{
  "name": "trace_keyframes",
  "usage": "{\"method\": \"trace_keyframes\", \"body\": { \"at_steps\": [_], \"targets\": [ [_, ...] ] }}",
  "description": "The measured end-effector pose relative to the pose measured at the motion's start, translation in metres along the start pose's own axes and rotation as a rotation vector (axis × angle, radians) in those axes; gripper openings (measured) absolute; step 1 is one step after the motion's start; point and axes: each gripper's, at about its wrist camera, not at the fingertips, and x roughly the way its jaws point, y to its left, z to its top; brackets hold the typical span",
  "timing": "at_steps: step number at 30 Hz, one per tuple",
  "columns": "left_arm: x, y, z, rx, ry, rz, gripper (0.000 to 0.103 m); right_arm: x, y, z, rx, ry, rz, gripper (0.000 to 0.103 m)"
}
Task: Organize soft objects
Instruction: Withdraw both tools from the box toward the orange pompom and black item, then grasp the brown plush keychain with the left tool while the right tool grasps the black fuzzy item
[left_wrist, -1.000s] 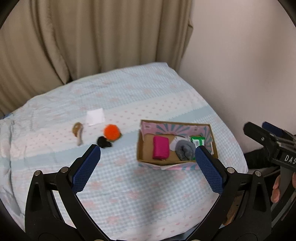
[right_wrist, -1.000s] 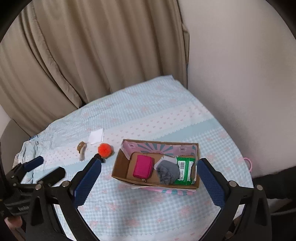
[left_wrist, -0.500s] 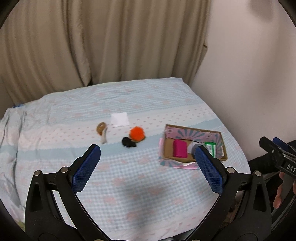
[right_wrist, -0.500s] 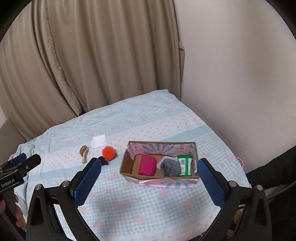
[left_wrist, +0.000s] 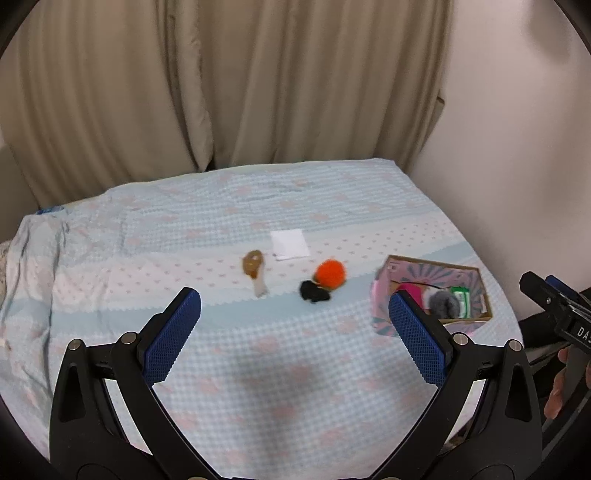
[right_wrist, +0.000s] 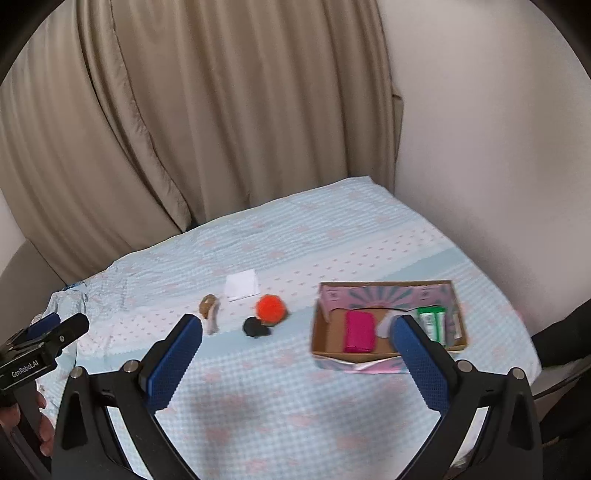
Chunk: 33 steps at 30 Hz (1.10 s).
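Soft objects lie on a blue checked bedspread (left_wrist: 280, 373): one fluffy orange pompom (left_wrist: 330, 272) touching one black tuft (left_wrist: 313, 291), one brown-and-white plush piece (left_wrist: 255, 269), one white square cloth (left_wrist: 290, 244). One cardboard box (right_wrist: 325, 339) holds one pink pouch (right_wrist: 359, 331), one grey item (left_wrist: 443, 302), one green packet (right_wrist: 431, 325). Left gripper (left_wrist: 293, 325) and right gripper (right_wrist: 297, 349) hover above with jaws spread wide, holding nothing.

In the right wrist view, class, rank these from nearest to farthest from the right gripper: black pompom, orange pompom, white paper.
1. Black pompom: nearest the right gripper, just left of centre.
2. Orange pompom: right behind it.
3. White paper: farthest, further back.
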Motion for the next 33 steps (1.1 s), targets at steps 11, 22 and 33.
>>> {"method": "trace_keyframes", "body": {
  "at_steps": [11,22,33],
  "targets": [
    [0.12,0.083,0.021,0.017,0.079,-0.019,0.101,0.111,0.081,-0.021,0.083,0.06,0.041,0.103],
    [0.289,0.106,0.002,0.025,0.16,-0.071,0.094,0.269,0.113,-0.068,0.056,0.136,-0.016,0.103],
    [0.439,0.097,-0.033,0.07,0.279,-0.098,0.077,0.396,0.086,-0.117,0.137,0.251,-0.066,0.086]
  ]
}}
